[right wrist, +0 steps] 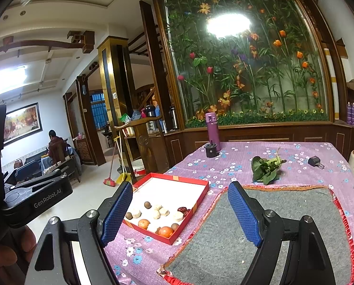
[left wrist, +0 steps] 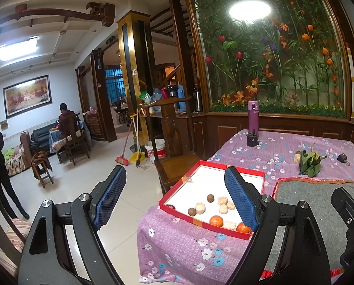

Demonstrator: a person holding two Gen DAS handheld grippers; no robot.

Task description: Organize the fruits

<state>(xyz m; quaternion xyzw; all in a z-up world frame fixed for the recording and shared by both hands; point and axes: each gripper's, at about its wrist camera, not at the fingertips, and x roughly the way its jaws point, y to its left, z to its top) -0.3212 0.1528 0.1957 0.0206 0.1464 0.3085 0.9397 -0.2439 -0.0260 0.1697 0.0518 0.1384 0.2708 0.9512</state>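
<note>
Jaws wide, both grippers level before red tray (left wrist: 255, 174).

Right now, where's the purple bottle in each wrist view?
Left wrist: purple bottle right of centre, at the table's far edge, behind a small black pot.
Right wrist: purple bottle just right of centre, same far edge.
Shared landmark: red box of fruit.
</note>
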